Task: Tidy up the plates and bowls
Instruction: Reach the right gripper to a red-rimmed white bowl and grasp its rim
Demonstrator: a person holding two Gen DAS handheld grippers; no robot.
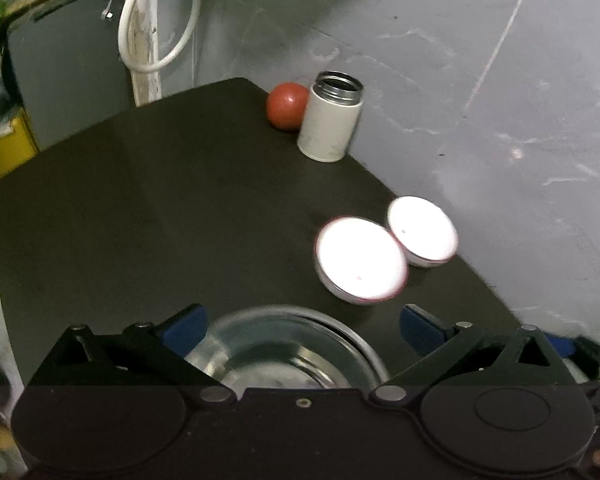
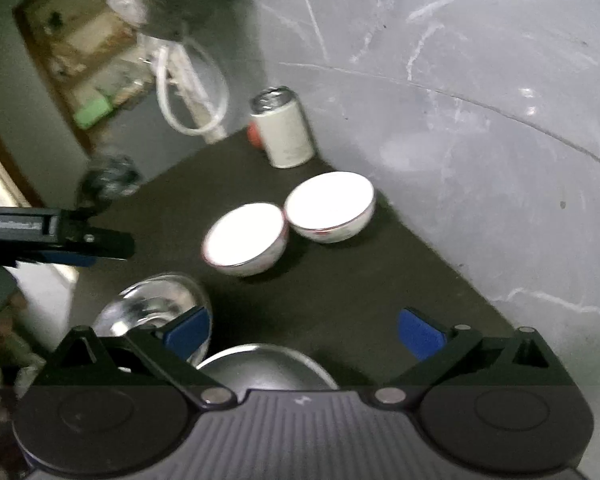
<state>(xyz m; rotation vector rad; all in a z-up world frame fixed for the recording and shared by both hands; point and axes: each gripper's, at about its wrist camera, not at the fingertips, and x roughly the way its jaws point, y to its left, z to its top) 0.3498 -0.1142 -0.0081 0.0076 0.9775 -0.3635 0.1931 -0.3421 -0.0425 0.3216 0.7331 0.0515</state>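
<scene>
Two white bowls with red rims sit side by side on the black table [image 1: 140,200], the nearer one [image 1: 360,260] [image 2: 244,240] touching the farther one [image 1: 422,230] [image 2: 330,206]. My left gripper [image 1: 302,328] is open and hovers over a shiny steel bowl [image 1: 284,352] [image 2: 156,304], holding nothing. My right gripper [image 2: 304,330] is open too, above a second steel dish [image 2: 268,364] at the table's near edge. In the right wrist view the left gripper [image 2: 60,236] shows at the left, above the steel bowl.
A white flask [image 1: 332,118] [image 2: 284,128] with an open steel mouth stands at the table's far corner, beside a red ball-like thing [image 1: 286,106]. A grey marbled floor [image 1: 500,120] lies beyond the right table edge. A white hose loop [image 1: 156,20] hangs behind.
</scene>
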